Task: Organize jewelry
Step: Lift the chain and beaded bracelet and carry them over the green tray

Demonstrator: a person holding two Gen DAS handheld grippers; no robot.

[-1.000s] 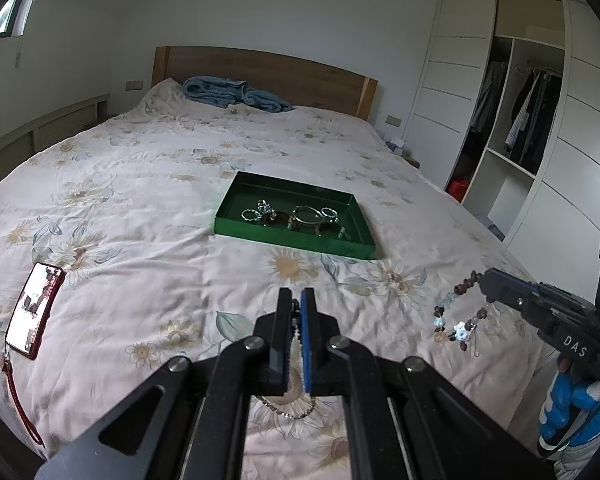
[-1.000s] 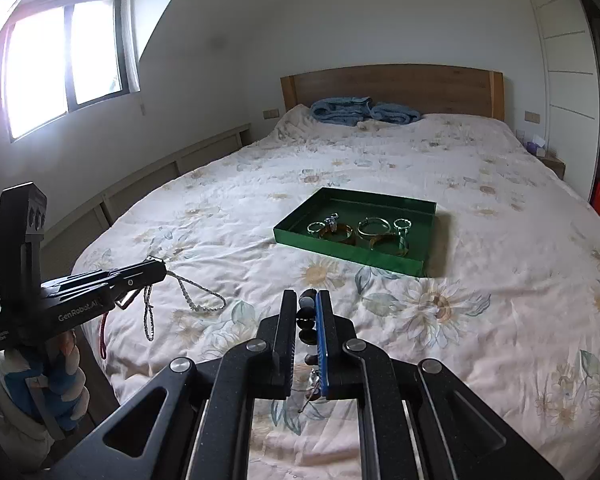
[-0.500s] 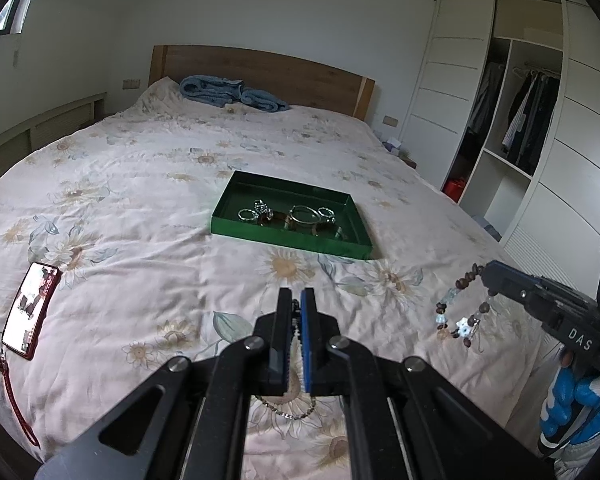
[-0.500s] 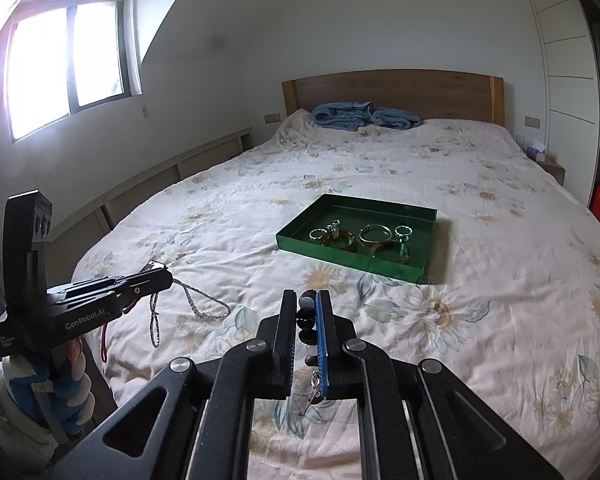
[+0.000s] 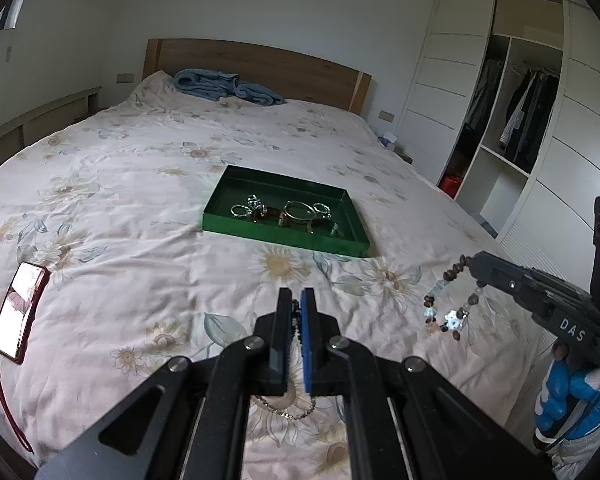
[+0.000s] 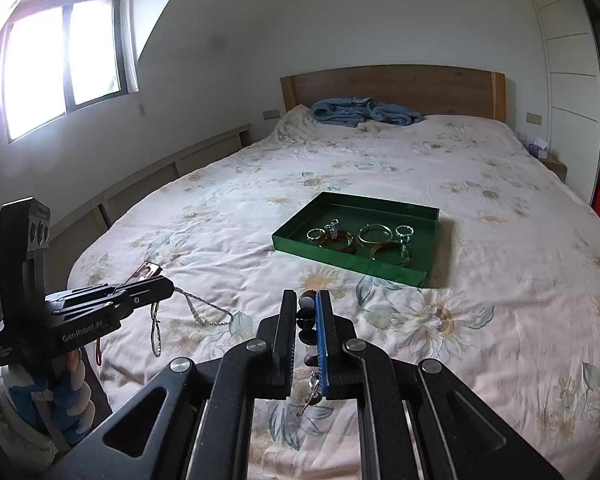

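My left gripper (image 5: pixel 296 305) jaws clamp the silver chain (image 6: pixel 204 312); right gripper (image 6: pixel 305 308) jaws clamp the bead bracelet (image 5: pixel 448 304); green tray (image 5: pixel 276 236) far on bed (image 5: pixel 120 240).

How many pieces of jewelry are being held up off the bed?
2: a silver chain hangs from the left gripper, and a beaded bracelet from the right gripper. Others lie in the tray.

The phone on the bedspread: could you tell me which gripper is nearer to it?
Left. The left gripper hangs close beside the phone, while the right gripper is across the bed's near edge.
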